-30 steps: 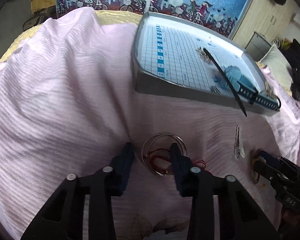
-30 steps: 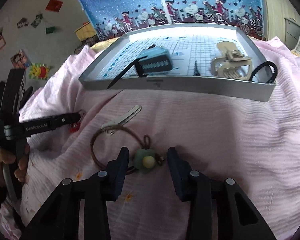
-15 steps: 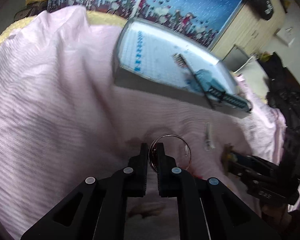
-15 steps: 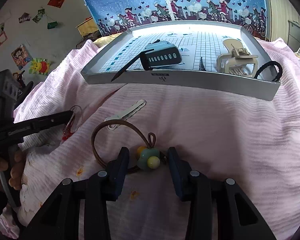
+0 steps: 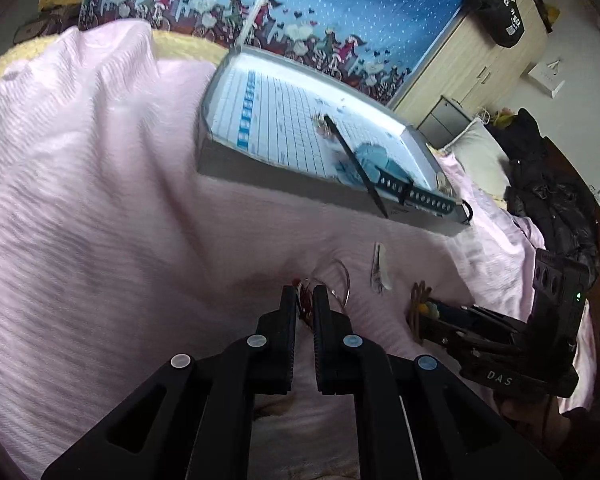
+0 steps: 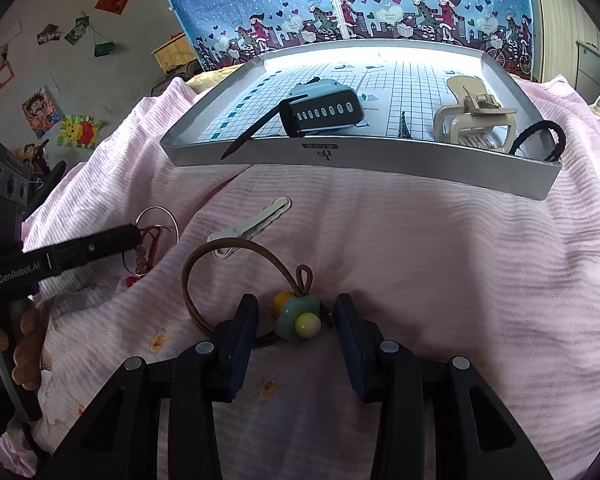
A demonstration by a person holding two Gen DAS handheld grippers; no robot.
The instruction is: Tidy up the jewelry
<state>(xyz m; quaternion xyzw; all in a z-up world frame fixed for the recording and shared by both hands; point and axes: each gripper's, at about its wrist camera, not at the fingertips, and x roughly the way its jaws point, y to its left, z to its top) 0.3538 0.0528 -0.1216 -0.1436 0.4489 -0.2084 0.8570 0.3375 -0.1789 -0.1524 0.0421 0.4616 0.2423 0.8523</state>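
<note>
Left wrist view: the left gripper [image 5: 305, 298] is sitting at lower centre, its jaws nearly closed and pinching a bangle [image 5: 337, 280] with red cord, which is resting on the pink bedspread [image 5: 100, 200]. A white clip [image 5: 379, 268] is lying just right of it. The tray [image 5: 300, 184] is lying tilted at upper centre, holding a blue case [image 5: 376, 162]. The right gripper [image 5: 432, 312] is showing at lower right.

Right wrist view: the right gripper [image 6: 296, 320] is standing open at lower centre, its fingers [image 6: 242, 328] flanking the bead charm of a brown hair tie [image 6: 236, 276] without touching it. The clip [image 6: 252, 230] is lying just above the tie. The left gripper [image 6: 134, 236] is entering from the left edge, clamping the bangle [image 6: 158, 220]. The tray [image 6: 380, 156], in the upper half, is holding a beige claw clip [image 6: 474, 120].
</note>
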